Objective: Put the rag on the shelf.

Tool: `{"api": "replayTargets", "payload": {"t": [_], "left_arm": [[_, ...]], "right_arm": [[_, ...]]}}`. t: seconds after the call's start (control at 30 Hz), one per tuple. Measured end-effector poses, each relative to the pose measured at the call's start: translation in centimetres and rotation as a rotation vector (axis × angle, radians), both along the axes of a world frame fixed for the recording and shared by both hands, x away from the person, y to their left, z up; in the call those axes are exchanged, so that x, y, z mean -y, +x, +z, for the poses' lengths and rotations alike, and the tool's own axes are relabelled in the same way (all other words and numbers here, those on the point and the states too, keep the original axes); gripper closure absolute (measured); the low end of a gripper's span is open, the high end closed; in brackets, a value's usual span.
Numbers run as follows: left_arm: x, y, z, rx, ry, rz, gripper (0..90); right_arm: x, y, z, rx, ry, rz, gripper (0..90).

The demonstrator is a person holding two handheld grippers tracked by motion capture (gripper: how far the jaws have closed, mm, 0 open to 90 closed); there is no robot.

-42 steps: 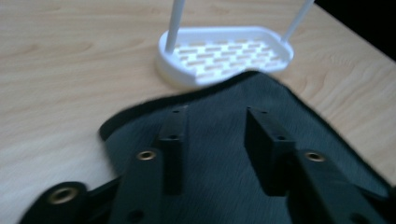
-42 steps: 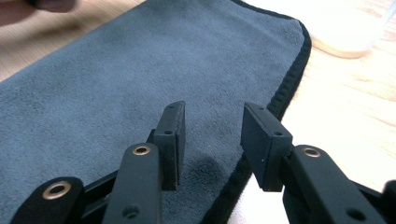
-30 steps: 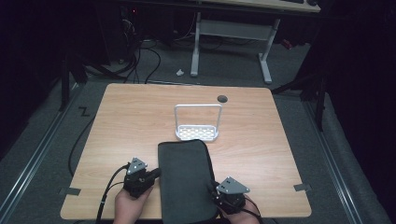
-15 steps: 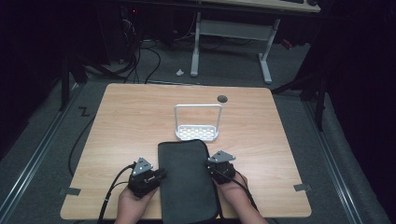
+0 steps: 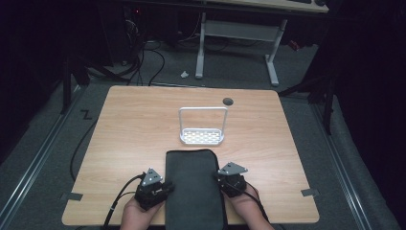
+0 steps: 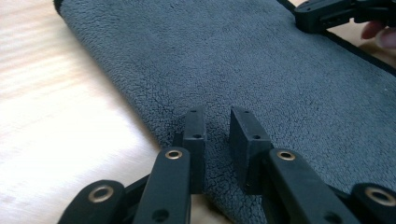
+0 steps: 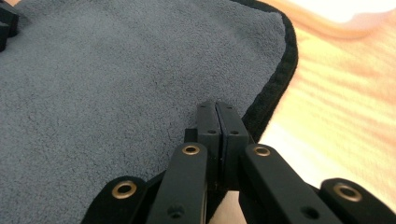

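The dark grey towel [image 5: 195, 187] lies folded into a long strip at the middle of the desk's near edge, its far end rounded and trimmed in black, its near end reaching the edge between the person's hands. The left gripper [image 6: 218, 122] sits at the towel's left long edge with its jaws a little apart; they have just been opening, and the pile shows in the gap with neither pad pressing on it. The right gripper [image 7: 217, 115] is at the right long edge, near the black hem, jaws pressed together; whether a fold of cloth is caught between them I cannot tell. Beyond the towel's far end stands a small white rack [image 5: 202, 127] with a hoop handle, just clear of the cloth on the wooden desk [image 5: 129, 124]. The risk, as I judge it, is an uneven lift: with only one side pinched, the towel would drag, unfold, or slide forward and nudge the rack.
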State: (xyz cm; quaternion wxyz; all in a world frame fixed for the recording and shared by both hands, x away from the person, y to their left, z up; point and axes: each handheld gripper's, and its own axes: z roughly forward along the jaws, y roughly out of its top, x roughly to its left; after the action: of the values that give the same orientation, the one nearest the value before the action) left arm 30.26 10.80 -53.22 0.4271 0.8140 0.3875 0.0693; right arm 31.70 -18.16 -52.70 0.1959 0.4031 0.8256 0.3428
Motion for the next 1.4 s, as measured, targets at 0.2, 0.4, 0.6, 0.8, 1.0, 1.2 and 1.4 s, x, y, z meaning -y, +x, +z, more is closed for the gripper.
{"api": "replayTargets", "payload": {"t": [0.2,0.4,0.6,0.8,1.0,1.2,1.4], "left_arm": [[0.5,-0.9,0.0,0.039,0.029,-0.019,75.9],[-0.4,0.0,0.2,0.02,-0.006,0.013,73.9],[-2.0,2.7,1.4,0.012,-0.062,0.135,63.1],[-1.6,5.8,1.7,-0.024,-0.09,0.158,49.7],[0.1,8.2,1.5,0.001,-0.057,0.171,42.8],[1.2,9.5,0.4,-0.05,-0.07,0.167,42.3],[1.3,9.5,0.1,-0.062,-0.038,0.189,49.0]], "right_arm": [[0.7,-2.2,0.0,0.004,0.006,-0.001,89.0],[0.7,-2.6,0.0,0.009,-0.007,0.013,88.9],[0.8,-2.6,-0.1,0.022,-0.003,0.023,88.8],[0.8,-2.6,-0.1,0.019,0.001,0.021,88.8],[0.8,-2.5,-0.1,0.022,-0.002,0.03,88.7],[0.8,-2.5,-0.1,0.02,-0.004,0.03,88.7],[0.8,-2.6,-0.2,0.029,-0.006,0.036,88.6]]}}
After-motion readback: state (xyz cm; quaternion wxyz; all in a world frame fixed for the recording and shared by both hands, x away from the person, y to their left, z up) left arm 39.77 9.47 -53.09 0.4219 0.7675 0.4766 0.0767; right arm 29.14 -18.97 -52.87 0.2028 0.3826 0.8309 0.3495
